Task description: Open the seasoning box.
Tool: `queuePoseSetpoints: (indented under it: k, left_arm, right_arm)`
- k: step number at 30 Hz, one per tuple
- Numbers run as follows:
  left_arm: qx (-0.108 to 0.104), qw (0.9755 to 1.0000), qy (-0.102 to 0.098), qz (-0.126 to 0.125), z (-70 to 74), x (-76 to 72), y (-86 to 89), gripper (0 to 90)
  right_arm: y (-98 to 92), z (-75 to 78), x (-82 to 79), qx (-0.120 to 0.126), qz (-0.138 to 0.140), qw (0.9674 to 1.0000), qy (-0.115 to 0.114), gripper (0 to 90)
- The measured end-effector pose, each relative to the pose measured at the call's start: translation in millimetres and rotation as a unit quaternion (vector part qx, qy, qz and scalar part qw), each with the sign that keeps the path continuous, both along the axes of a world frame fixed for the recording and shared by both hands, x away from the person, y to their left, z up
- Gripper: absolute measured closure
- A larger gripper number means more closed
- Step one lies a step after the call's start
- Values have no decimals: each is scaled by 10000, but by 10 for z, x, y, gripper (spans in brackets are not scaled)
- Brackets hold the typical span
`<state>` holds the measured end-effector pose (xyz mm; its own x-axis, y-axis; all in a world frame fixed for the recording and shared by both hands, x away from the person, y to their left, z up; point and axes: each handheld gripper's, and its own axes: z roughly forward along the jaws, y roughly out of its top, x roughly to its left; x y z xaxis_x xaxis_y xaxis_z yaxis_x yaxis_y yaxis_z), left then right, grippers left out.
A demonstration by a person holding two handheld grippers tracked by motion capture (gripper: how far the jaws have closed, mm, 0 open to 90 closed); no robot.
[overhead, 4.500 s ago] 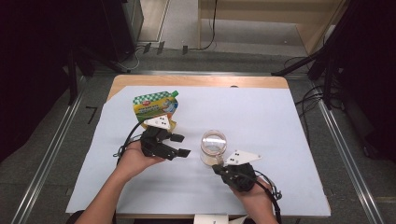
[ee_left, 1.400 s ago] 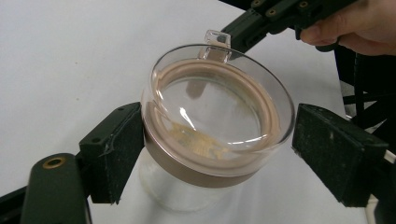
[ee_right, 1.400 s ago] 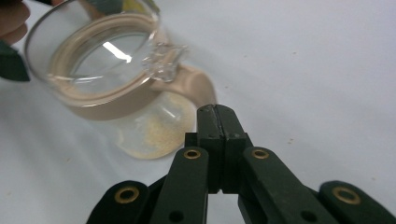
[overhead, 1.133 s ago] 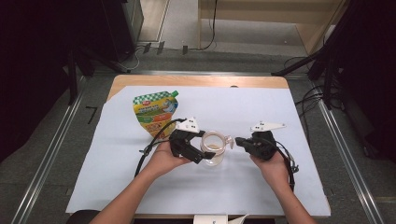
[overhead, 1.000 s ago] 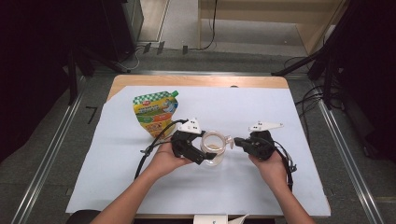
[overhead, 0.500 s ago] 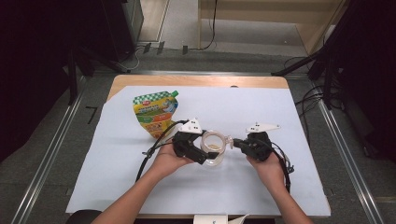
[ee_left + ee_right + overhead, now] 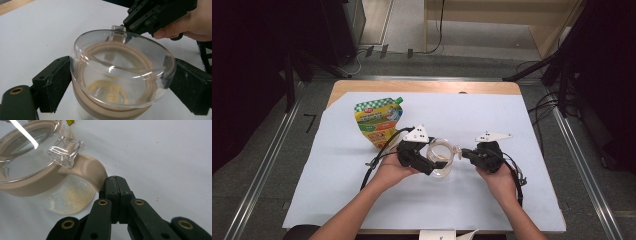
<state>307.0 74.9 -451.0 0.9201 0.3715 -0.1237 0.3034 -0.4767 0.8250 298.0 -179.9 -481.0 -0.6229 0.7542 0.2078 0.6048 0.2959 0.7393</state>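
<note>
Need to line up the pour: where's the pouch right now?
In the high view the pouch lies flat on the white sheet, rear left, just behind and left of the left claw at the jar.

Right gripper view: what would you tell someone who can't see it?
The shut right hand-held gripper meets the beige handle of a clear jar with a clear lid tab. Yellowish powder lies at the bottom, on a white table cover.

Green-yellow pouch (image 7: 377, 123) lying on white sheet (image 7: 562, 165) over wooden table (image 7: 422, 86).
</note>
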Motion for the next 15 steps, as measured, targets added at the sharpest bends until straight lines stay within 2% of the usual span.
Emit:
queuePoseSetpoints:
  k: [7, 12, 15]
  left_arm:
    - [-24, 10000, -65, -56, 56, 11, -26, 100]
    - [-163, 9998, -76, -115, 107, 24, -56, 126]
    - [-135, 9998, -53, -135, 128, 34, -66, 126]
  right_arm:
    - [2, -3, 1, -5, 1, 10000, -4, 900]
    - [2, -11, 1, -10, -3, 10000, 25, 900]
    - [2, -13, 1, -2, 0, 10000, 28, 900]
